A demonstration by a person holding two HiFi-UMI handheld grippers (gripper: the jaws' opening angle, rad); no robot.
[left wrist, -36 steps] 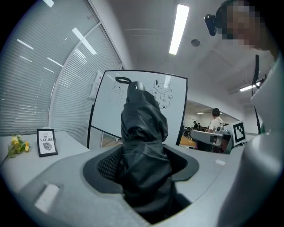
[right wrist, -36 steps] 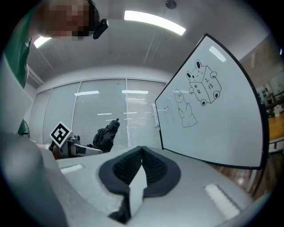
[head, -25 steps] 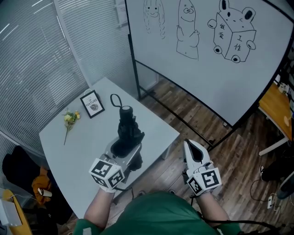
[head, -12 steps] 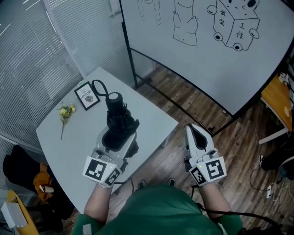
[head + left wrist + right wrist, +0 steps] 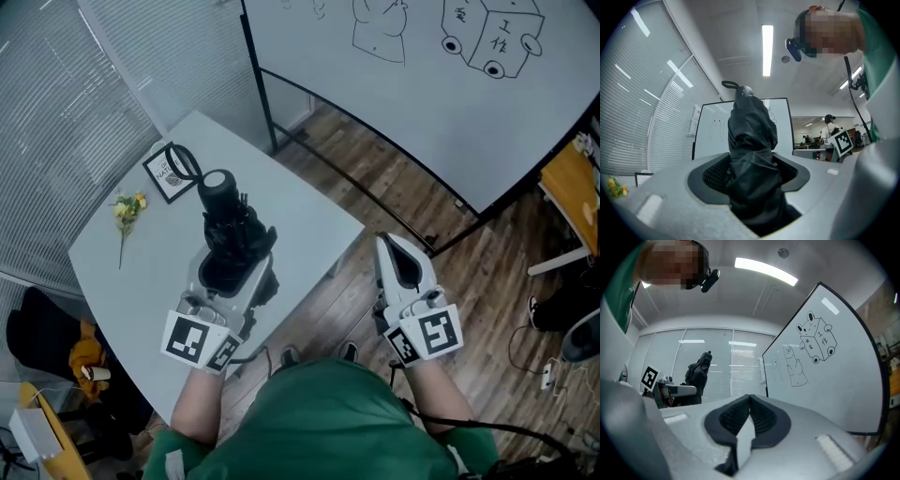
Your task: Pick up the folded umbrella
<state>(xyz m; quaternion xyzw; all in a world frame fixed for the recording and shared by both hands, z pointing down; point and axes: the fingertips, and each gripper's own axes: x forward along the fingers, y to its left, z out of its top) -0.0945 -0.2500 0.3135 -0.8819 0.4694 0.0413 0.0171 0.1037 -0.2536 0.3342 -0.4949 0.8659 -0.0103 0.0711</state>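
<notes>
The folded black umbrella (image 5: 232, 240) stands nearly upright over the white table (image 5: 131, 281), its round handle (image 5: 217, 185) and wrist loop on top. My left gripper (image 5: 228, 283) is shut on its lower body. In the left gripper view the black fabric (image 5: 752, 154) fills the space between both pads. My right gripper (image 5: 395, 247) hangs over the wooden floor to the right of the table, shut with nothing in it. From the right gripper view the umbrella (image 5: 697, 371) shows at the far left, while the right gripper's (image 5: 750, 401) pads meet at their tips.
A small framed picture (image 5: 165, 174) and a yellow flower (image 5: 125, 210) lie at the table's far left. A whiteboard (image 5: 422, 84) on a black stand rises behind the table. Window blinds (image 5: 56, 122) close the left side.
My left gripper has lifted the umbrella a little and rolled slightly. The right gripper has kept still.
</notes>
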